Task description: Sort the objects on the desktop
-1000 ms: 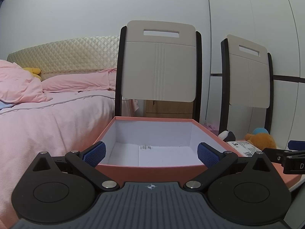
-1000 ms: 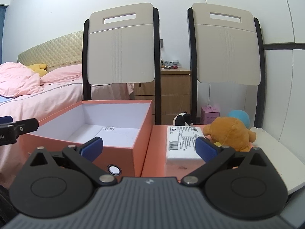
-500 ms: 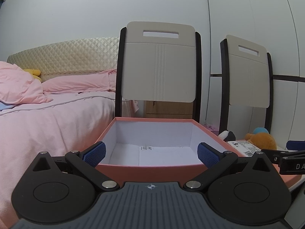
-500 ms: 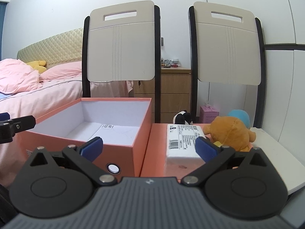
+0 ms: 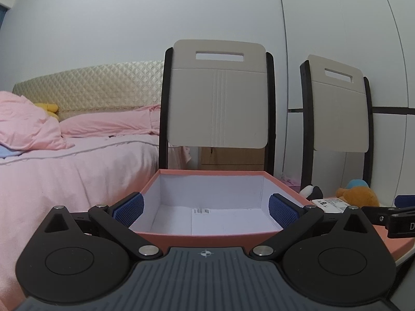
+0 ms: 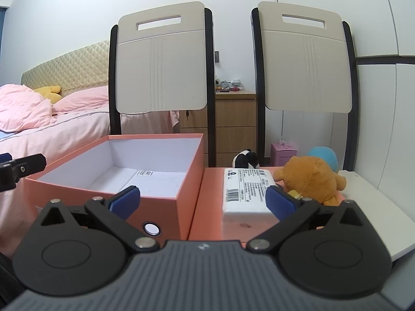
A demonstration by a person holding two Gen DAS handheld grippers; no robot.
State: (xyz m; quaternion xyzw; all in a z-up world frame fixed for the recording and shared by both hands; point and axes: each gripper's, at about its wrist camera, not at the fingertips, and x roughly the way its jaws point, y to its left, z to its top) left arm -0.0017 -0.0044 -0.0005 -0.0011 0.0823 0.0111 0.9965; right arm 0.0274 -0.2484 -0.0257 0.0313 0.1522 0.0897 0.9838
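Both grippers spread wide, holding nothing: left gripper (image 5: 205,208) faces the open orange box (image 6: 145,178), right gripper (image 6: 202,202) near white packet (image 6: 245,191) beside orange plush (image 6: 310,178), which a sloppy approach could knock.

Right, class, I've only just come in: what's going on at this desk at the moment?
A person holds a gripper in each hand, sorting desk items. Both the left gripper and the right gripper are open and hold nothing. The left one faces the open orange box, which holds only a sheet of paper. The right one points between the box and the white packet lying on the orange lid. The orange plush and a black-and-white toy sit nearby. Nothing sorted yet.
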